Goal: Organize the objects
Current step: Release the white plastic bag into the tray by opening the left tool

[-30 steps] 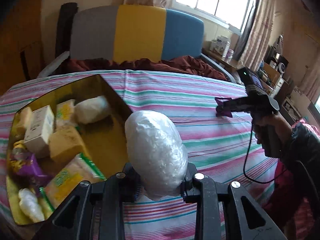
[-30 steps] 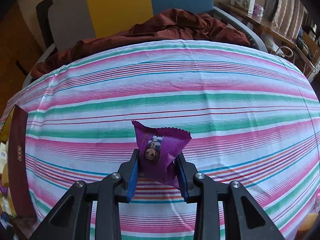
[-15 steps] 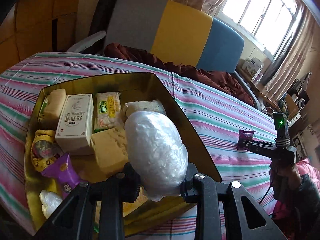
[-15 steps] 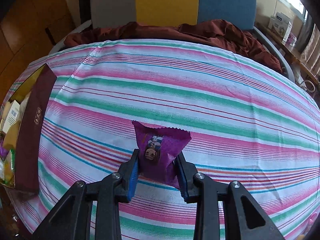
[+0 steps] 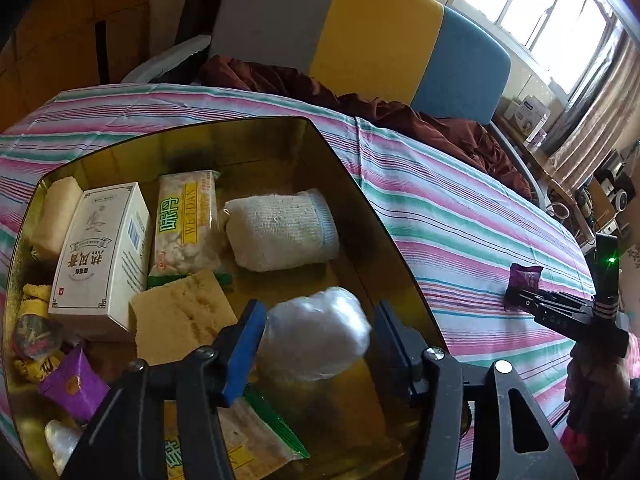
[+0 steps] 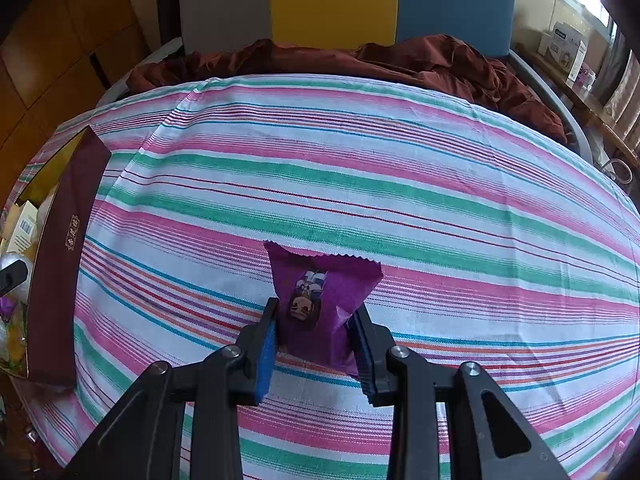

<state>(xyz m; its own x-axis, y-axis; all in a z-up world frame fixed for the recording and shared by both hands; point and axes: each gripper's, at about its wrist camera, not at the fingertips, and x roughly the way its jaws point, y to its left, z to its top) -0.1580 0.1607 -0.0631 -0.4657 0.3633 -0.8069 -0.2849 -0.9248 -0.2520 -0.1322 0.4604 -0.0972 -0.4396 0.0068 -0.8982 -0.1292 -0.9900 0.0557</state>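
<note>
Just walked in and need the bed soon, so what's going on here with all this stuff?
A person is tidying small items into a gold-lined box on the striped bedsheet. The left tool is over the box with its jaws opening, and the white plastic-wrapped bundle between them looks to be dropping in beside a rolled towel and snack packs. The right tool holds a purple snack packet above the sheet, not yet at the box.
</note>
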